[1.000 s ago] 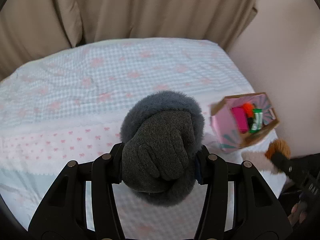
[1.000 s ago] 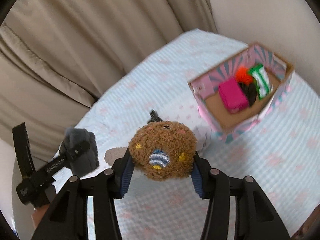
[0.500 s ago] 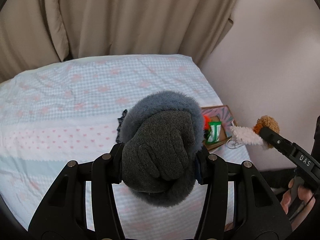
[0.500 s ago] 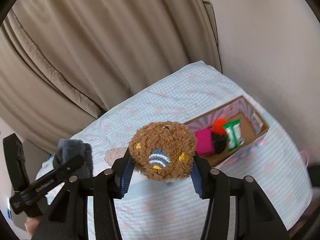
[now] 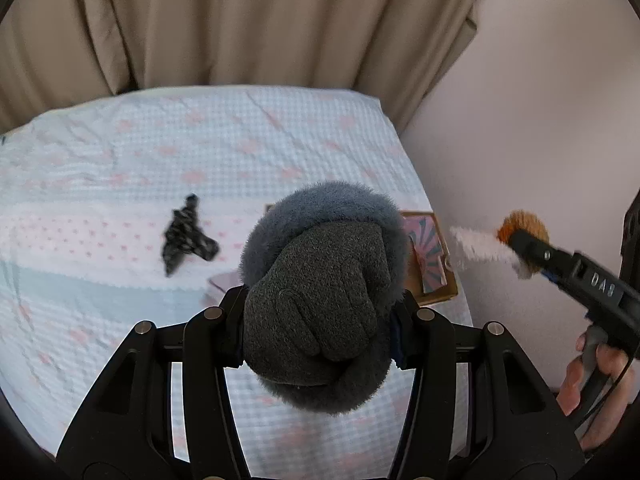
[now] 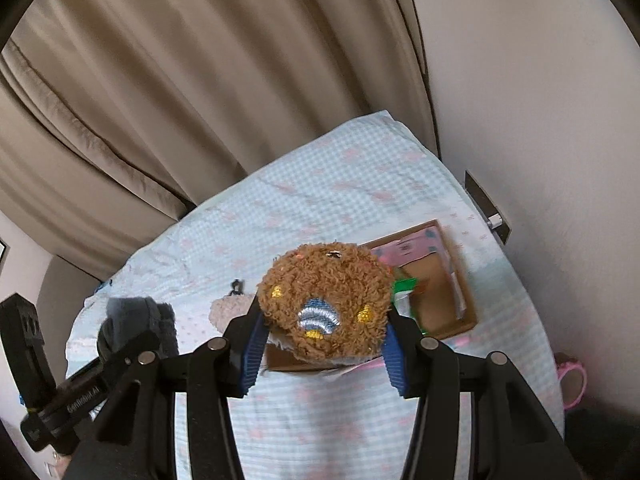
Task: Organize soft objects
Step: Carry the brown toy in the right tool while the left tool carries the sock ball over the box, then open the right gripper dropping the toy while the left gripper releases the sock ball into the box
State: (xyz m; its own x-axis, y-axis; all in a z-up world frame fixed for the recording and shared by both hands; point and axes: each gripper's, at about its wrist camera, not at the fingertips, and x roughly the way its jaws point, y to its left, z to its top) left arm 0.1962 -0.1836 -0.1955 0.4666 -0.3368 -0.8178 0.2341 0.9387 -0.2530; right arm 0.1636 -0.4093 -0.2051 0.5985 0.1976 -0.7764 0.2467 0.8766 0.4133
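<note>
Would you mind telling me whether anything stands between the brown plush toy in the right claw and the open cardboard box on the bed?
Nothing visible does. The brown plush toy, held in the right claw, hangs just in front of the cardboard box, whose open top is unobstructed.

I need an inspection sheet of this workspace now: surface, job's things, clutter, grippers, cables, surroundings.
Surface: bed sheet, pale checks with pink marks, wrinkled.
Job's things: grey glove; brown plush; open cardboard box near the wall.
Clutter: dark fabric piece lying on the sheet; pink item beside the bed.
Grippers: left gripper shut on the glove; right gripper shut on the plush.
Cables: nothing seen.
Surroundings: beige curtain, plain wall.
</note>
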